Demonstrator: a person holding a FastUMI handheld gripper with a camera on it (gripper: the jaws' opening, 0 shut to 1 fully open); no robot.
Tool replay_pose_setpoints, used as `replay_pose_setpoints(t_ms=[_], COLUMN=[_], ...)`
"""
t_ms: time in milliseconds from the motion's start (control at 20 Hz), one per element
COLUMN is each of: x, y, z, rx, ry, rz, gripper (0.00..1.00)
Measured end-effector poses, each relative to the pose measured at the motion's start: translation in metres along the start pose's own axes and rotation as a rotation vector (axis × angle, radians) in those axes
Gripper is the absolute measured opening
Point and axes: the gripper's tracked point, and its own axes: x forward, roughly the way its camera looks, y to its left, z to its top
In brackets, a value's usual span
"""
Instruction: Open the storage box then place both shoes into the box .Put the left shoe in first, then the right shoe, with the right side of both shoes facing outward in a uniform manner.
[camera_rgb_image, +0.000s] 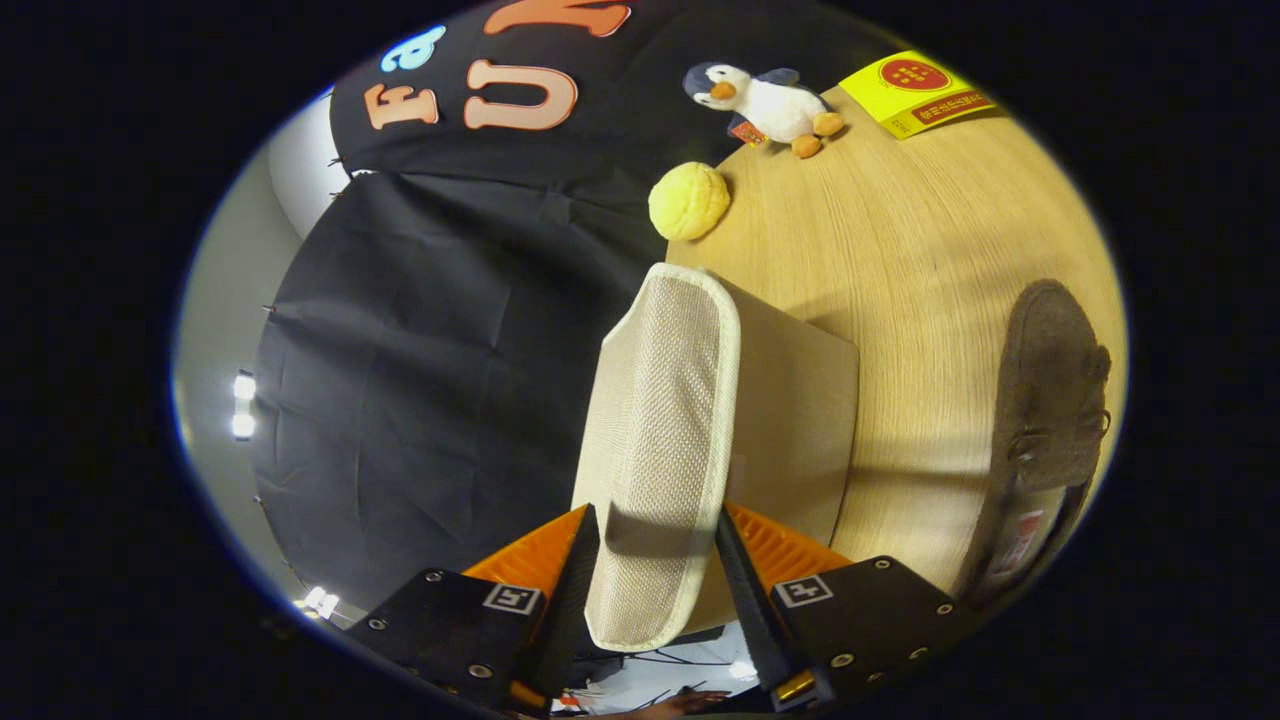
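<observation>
Clearly mid-opening: gripper (655, 560) with both fingers clamped on the woven flap of the storage box's lid (660, 440), flap caught edge-on between them and running straight ahead, long axis in line with the fingers. Beyond and to the right, the beige storage box (795, 420) on the wooden table (900, 260), hinge line seemingly along the flap's right edge. Further right, well apart from the box, a brown shoe (1050, 400), lengthwise parallel to the fingers.

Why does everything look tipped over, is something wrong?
Nothing looks spilled or damaged. The claw is turned sideways, gripping the beige box's woven lid. The brown shoe, penguin toy and yellow ball sit on the table.
</observation>
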Motion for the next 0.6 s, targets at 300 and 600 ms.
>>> replay_pose_setpoints(t_ms=[300, 600], x=[-0.012, 0.025], y=[0.081, 0.163], z=[0.015, 0.020], rx=[-0.130, -0.193], ry=[-0.047, -0.033], rz=[0.077, 0.153], gripper=[0.34, 0.21])
